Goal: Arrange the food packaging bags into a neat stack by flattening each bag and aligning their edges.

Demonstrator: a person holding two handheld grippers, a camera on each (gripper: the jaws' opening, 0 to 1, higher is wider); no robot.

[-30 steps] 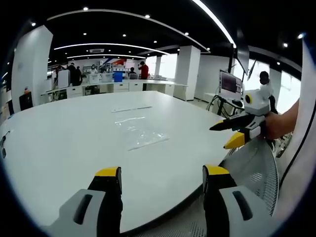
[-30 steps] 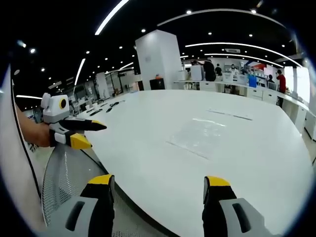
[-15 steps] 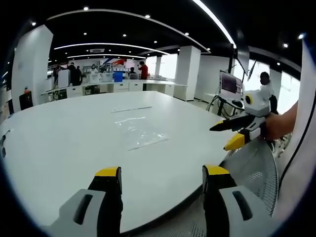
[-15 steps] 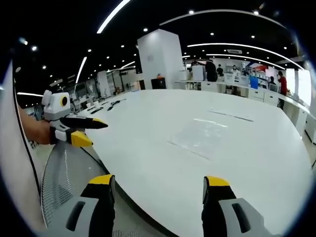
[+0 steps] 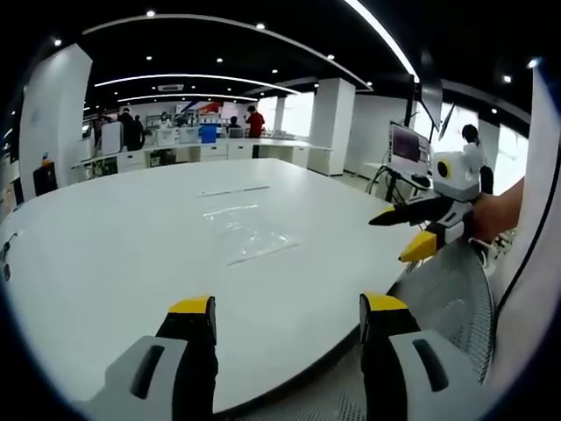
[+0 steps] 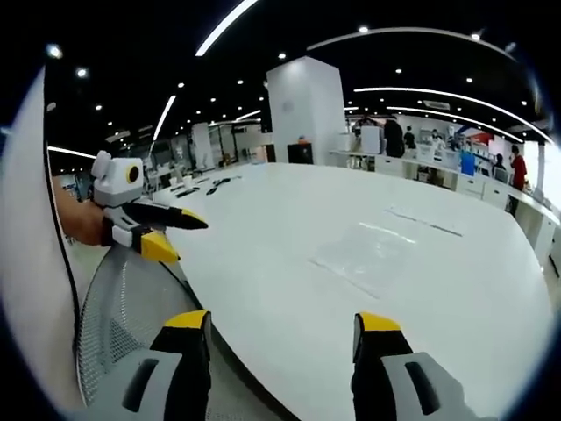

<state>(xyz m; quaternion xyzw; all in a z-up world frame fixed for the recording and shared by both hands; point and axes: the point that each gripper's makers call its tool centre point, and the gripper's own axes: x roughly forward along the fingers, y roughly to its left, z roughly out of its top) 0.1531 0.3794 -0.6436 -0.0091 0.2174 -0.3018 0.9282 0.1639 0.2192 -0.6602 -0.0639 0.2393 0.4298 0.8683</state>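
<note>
Clear food packaging bags lie flat near the middle of a big white round table; they also lie right of centre as bags in the right gripper view. A thin clear strip rests beyond them. My left gripper is open at the table's near edge, well short of the bags, nothing between its jaws. My right gripper is open too, over the table edge. Each gripper appears in the other's view: right gripper and left gripper, both held off the table's rim.
A grey mesh chair back stands under the grippers at the table's edge, also seen as mesh chair. Small dark items lie at the far side of the table. Desks, a white pillar and people stand in the background.
The right gripper's view has swung slightly right and the right gripper has lifted a little in the left gripper view. The bags have not moved.
</note>
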